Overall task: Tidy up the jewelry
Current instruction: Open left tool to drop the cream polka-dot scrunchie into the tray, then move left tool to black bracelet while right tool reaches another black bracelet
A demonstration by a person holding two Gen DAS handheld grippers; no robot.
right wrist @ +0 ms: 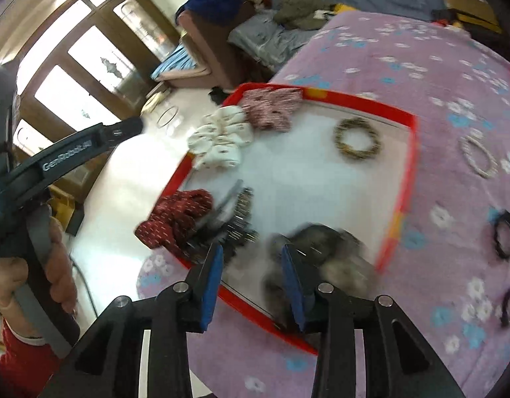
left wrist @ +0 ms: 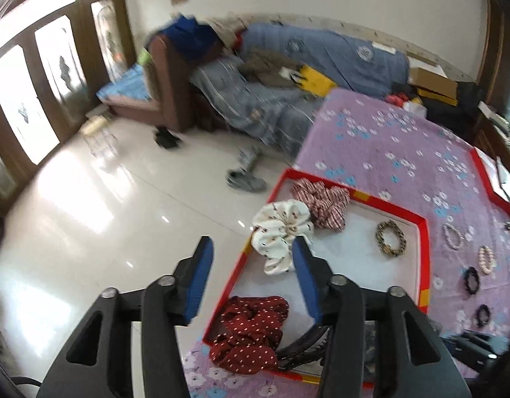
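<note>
A red-rimmed white tray (left wrist: pixel 424 242) (right wrist: pixel 410 152) lies on a purple floral cloth. In it are a white scrunchie (left wrist: pixel 281 229) (right wrist: pixel 218 142), a red striped scrunchie (left wrist: pixel 324 200) (right wrist: pixel 271 107), a dark red dotted scrunchie (left wrist: pixel 251 331) (right wrist: pixel 175 215), a black hair claw (left wrist: pixel 304 345) (right wrist: pixel 235 212), a leopard hair tie (left wrist: pixel 390 238) (right wrist: pixel 357 139) and a blurred grey scrunchie (right wrist: pixel 324 248). My left gripper (left wrist: pixel 251 252) is open and empty above the tray's left edge. My right gripper (right wrist: pixel 251 255) is open and empty above the tray's near edge, beside the grey scrunchie.
Outside the tray on the cloth lie pale bead bracelets (left wrist: pixel 453 236) (right wrist: pixel 478 159) and black hair ties (left wrist: pixel 471 280) (right wrist: pixel 505 233). A second red-rimmed tray (left wrist: pixel 490 179) sits at the far right. The tiled floor (left wrist: pixel 105 199) drops off left of the table. A sofa stands behind.
</note>
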